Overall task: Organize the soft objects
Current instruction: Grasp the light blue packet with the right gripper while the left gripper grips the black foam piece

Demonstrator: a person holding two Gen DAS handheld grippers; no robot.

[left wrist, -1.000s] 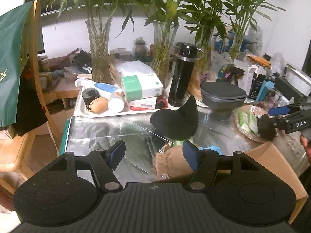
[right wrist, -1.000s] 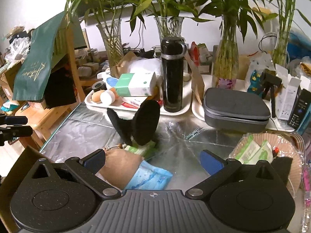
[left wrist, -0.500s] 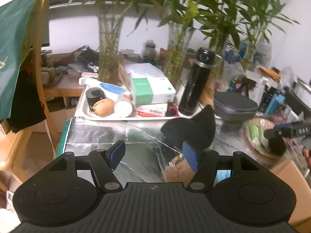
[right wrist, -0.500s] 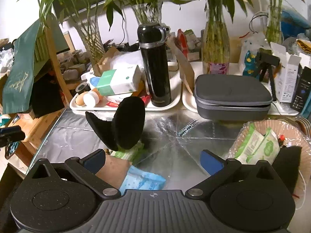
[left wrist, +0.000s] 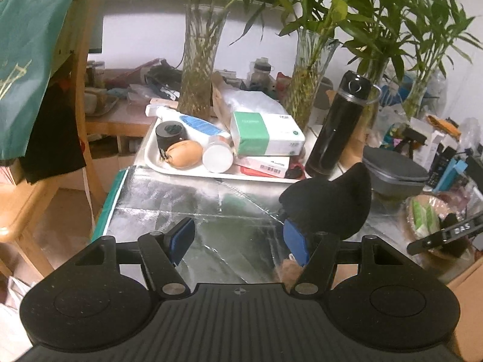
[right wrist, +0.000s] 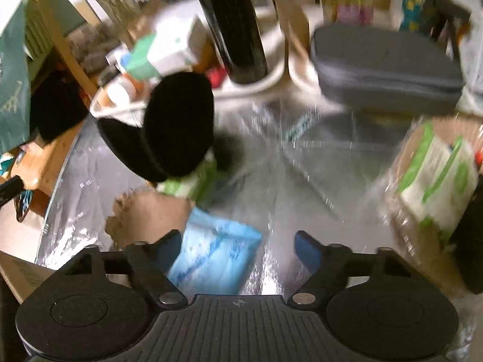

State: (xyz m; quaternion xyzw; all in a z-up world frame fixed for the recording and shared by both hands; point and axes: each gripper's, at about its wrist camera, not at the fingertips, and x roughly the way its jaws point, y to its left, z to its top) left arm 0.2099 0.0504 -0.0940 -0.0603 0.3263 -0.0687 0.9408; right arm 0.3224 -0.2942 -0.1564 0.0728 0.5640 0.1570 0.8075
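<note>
The right gripper [right wrist: 238,246], jaws open and empty, has dipped toward the blue pack [right wrist: 212,259] near the table's [right wrist: 302,187] front edge, probably its next pick, while the left gripper [left wrist: 240,236] hangs open.

Dim, warm indoor light, with bright glare streaking the foil-covered table [left wrist: 193,199] toward its far edge; the left wrist view is sharp at centre and curved at its edges, while the right wrist view is smeared with motion blur, worst along its top and right.
</note>
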